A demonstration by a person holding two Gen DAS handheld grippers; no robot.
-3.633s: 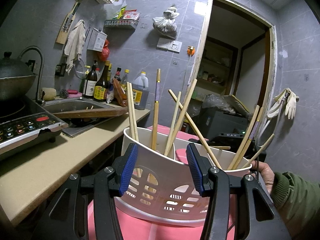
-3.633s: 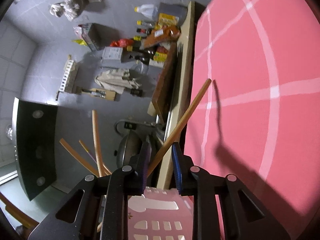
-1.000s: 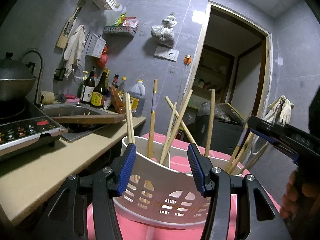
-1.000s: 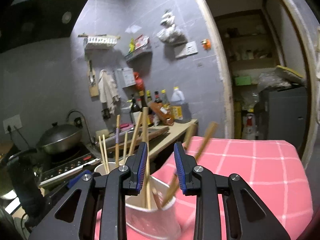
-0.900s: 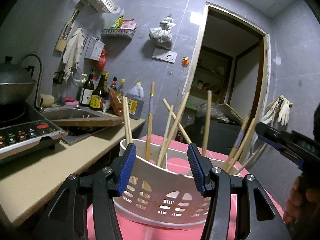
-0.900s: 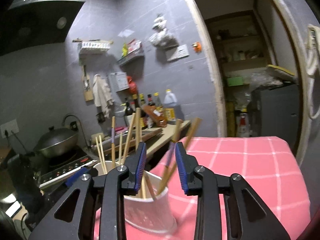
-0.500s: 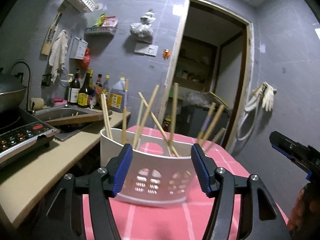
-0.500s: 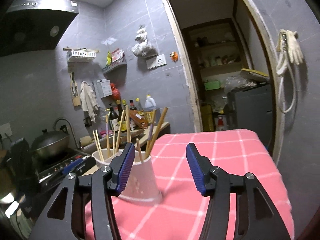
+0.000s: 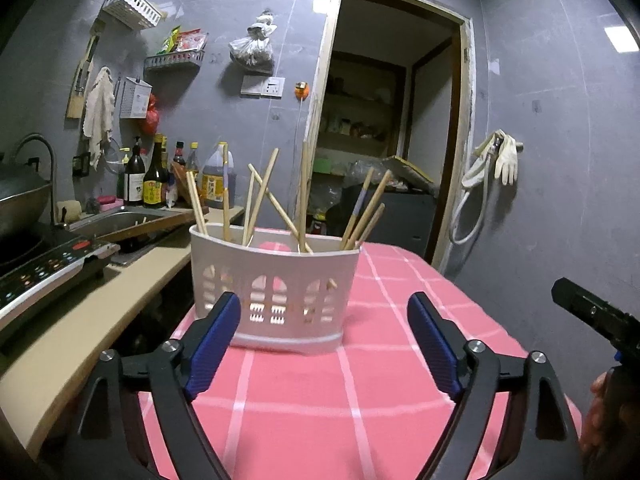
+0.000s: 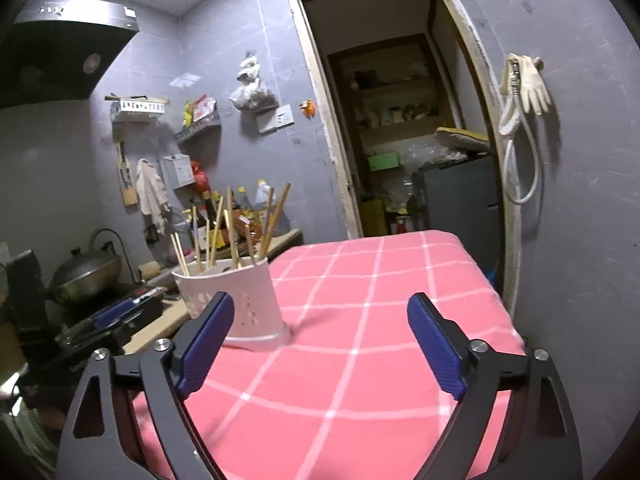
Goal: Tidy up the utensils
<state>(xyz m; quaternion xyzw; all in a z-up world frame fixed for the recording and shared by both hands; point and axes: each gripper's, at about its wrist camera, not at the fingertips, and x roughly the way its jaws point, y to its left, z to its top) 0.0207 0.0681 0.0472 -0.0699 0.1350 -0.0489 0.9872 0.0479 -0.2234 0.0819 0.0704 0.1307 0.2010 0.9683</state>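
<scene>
White perforated plastic forms the utensil holder (image 9: 276,280), which stands upright on the pink checked cloth (image 9: 360,392) covering the worktop, at the cloth's edge nearest the kitchen counter (image 9: 80,320). A dozen or so wooden chopsticks (image 9: 304,196) stand in the holder, leaning out at various angles with their long axes roughly vertical; no loose chopstick shows on the cloth beside it.

The holder lies straight ahead of the left hand-held gripper (image 9: 324,344) and near it, its long face turned broadside to the fingers, so the left hand is the nearer one. From the right hand-held gripper (image 10: 320,344) the holder (image 10: 236,300) sits ahead and off to the left, farther away. Both hand-held grippers are opening, their blue pads spread wide with nothing between them and nothing in their grasp. Judging by the filled holder, the sorting looks close to done.

Beyond the holder, along the counter, stand dark sauce bottles (image 9: 144,180) and an oil jug (image 9: 218,184); their labels are too small to read. Left of the holder an induction cooker (image 9: 48,268) shows coloured buttons, no legible writing. No brand can be read anywhere.
</scene>
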